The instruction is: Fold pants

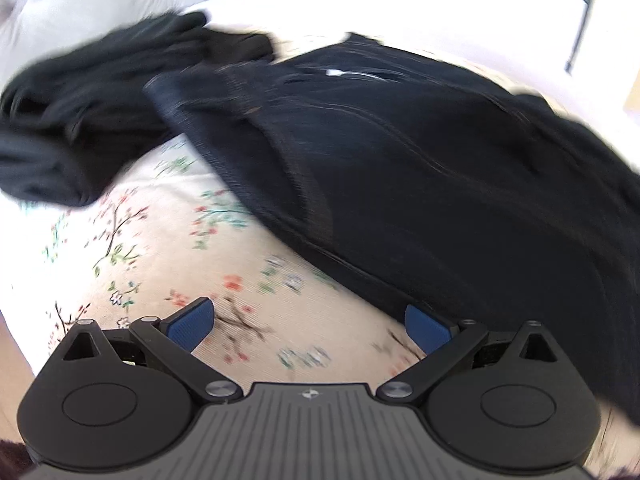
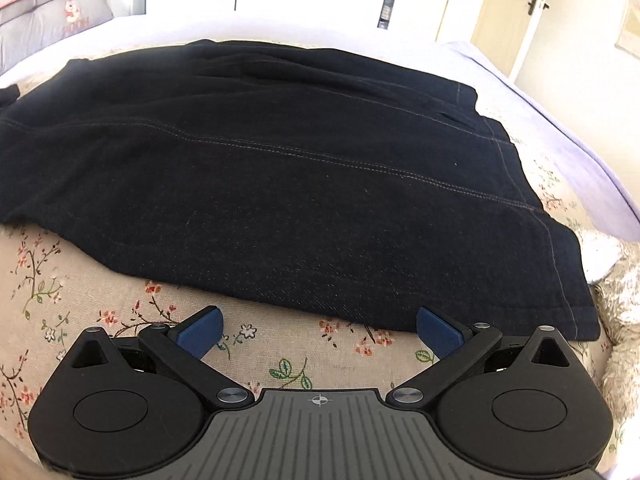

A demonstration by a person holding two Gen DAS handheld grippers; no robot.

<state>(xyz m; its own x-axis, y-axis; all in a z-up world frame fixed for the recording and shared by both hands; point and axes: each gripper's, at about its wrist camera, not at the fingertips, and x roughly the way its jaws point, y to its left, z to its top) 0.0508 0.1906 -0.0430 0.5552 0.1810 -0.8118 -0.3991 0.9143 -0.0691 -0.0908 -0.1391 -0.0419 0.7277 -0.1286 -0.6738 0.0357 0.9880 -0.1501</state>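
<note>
Dark navy denim pants point(image 1: 400, 168) lie spread on a floral bedsheet point(image 1: 168, 248); the left wrist view is motion-blurred. My left gripper point(image 1: 310, 326) is open and empty, just short of the pants' near edge. In the right wrist view the pants point(image 2: 280, 168) lie flat with stitched seams and a hem at the right. My right gripper point(image 2: 318, 330) is open and empty over the sheet point(image 2: 280, 360), its right blue pad point(image 2: 438, 330) at the pants' near edge.
A second dark garment point(image 1: 80, 112) lies bunched at the left beyond the pants. A lilac sheet point(image 2: 580, 152) and a fluffy grey throw point(image 2: 620, 312) lie at the right. A grey pillow point(image 2: 48, 12) is at the far left; a door point(image 2: 520, 12) stands behind.
</note>
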